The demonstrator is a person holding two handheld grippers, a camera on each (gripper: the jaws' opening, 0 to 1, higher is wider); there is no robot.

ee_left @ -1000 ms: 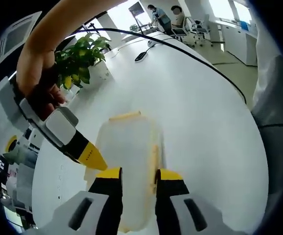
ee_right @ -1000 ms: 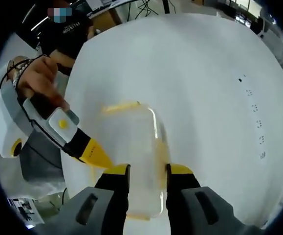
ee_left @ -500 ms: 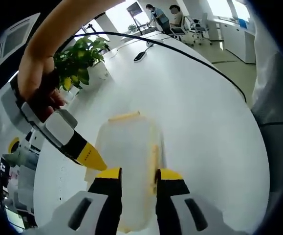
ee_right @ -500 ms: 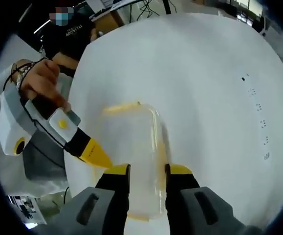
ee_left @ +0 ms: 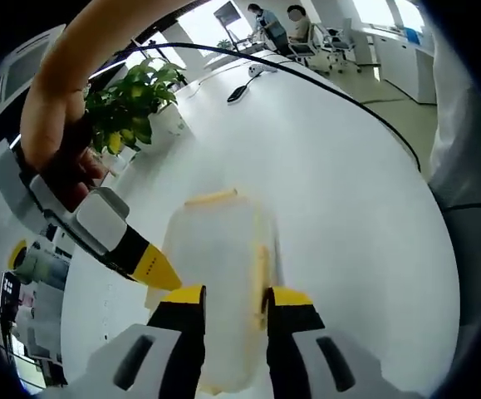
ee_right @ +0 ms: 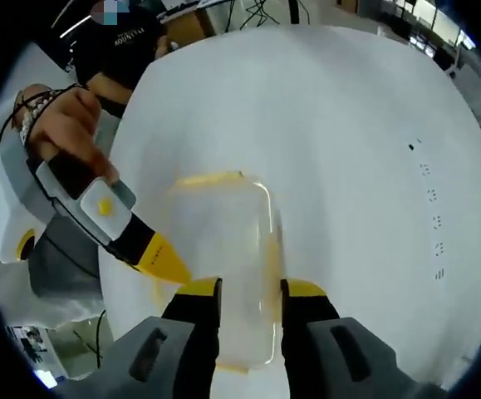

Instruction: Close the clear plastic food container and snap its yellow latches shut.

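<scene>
the clear plastic food container (ee_left: pixel 217 283) (ee_right: pixel 220 266) lies flat on the white table (ee_left: pixel 348 208) (ee_right: pixel 348 150), directly ahead of both grippers. it is a translucent, rounded-corner rectangular box, frosted-looking, with a lid that appears seated on top. yellow latches run along its edges: the far latch (ee_left: pixel 212 197) (ee_right: pixel 207 178) and a side latch (ee_left: pixel 262 268) (ee_right: pixel 272 262) appear folded down against the wall, though whether they are fully snapped cannot be told.

judgement: the lid seems closed; what remains is likely the latch on the near or left side, where both tips are working.

the left gripper (ee_left: pixel 233 298) straddles the near end of the container, its jaws parted to either side of it and not visibly squeezing. the right gripper (ee_right: pixel 242 288) stands likewise, jaws parted over the near end of the box. each view shows the other gripper entering from the left, its yellow wedge tip (ee_left: pixel 155 269) (ee_right: pixel 160 257) at the container's left edge.

the table is smooth, matte, round-edged. a potted plant (ee_left: pixel 132 100) and a black cable (ee_left: pixel 323 87) sit well apart.
</scene>
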